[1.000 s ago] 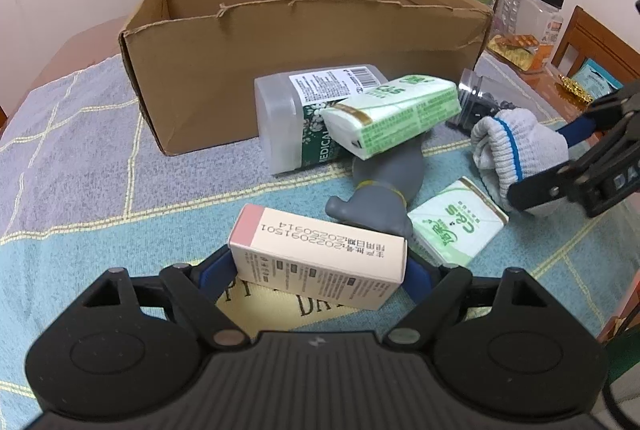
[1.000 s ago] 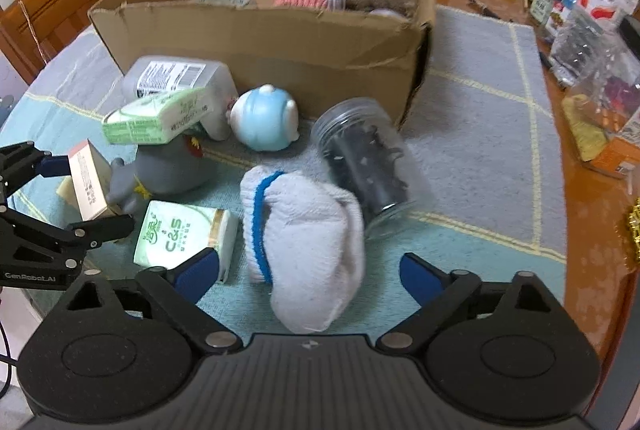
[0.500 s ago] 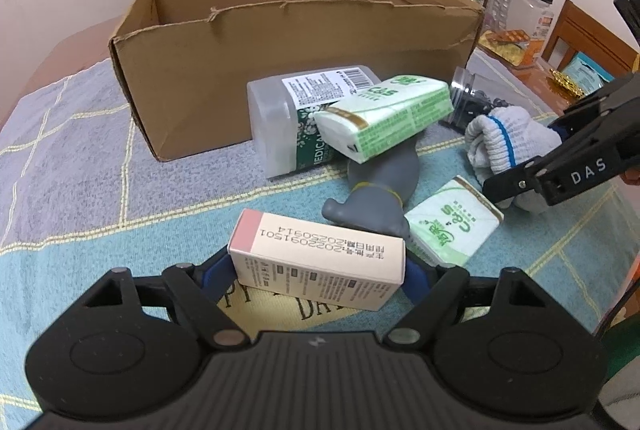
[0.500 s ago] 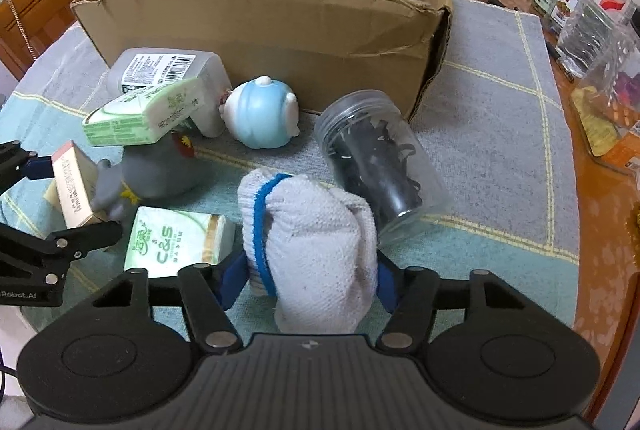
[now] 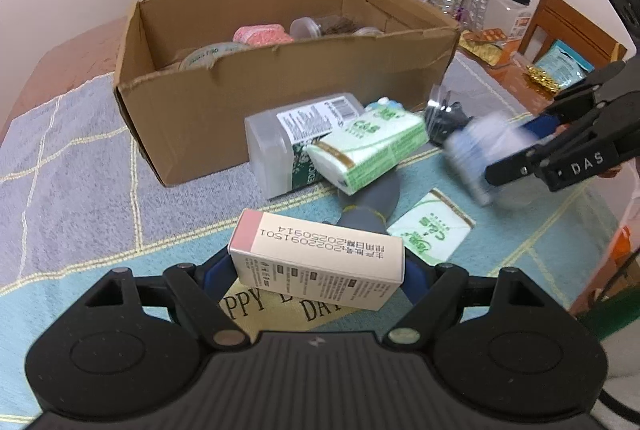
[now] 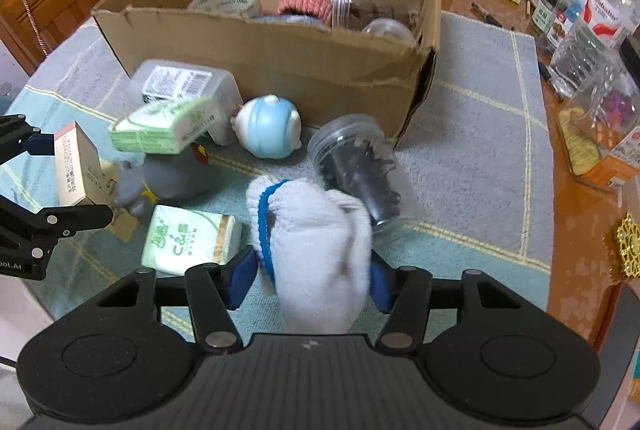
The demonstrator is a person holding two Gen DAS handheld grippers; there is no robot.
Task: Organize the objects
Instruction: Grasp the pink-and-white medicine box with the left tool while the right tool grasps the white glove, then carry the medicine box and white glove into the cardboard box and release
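- Both grippers have risen since the earlier frames: in the left wrist view the inside of the cardboard box (image 5: 288,78) is visible now, and before only its front wall showed.
- Left wrist view: the left gripper (image 5: 320,270) pinches the medicine carton (image 5: 318,264) by its two short ends, so the long axis of the carton lies across the fingers. The carton is lifted clear of the tablecloth (image 5: 80,190).
- Same view: the box stands ahead of the carton and a little to the left, with its open top facing up. Between them lie a clear plastic bottle (image 5: 280,146) on its side and a green tissue pack (image 5: 372,150) that rests on a grey toy (image 5: 372,206).
- Right wrist view: the right gripper (image 6: 312,276) has just been closing, and its blue pads now press the white glove (image 6: 316,242) from both sides. The glove hangs between them, cuff with the blue stripe upward.
- Same view: the box is straight ahead of the glove. A dark-filled jar (image 6: 360,170) and a blue round toy (image 6: 268,128) lie on the cloth between, and a second tissue pack (image 6: 188,244) lies just left of the gripper.
- Judgement: both hands must carry forward over the near wall of the box. I think the left one has the shorter way, because the carton is already high and the front corner is near.
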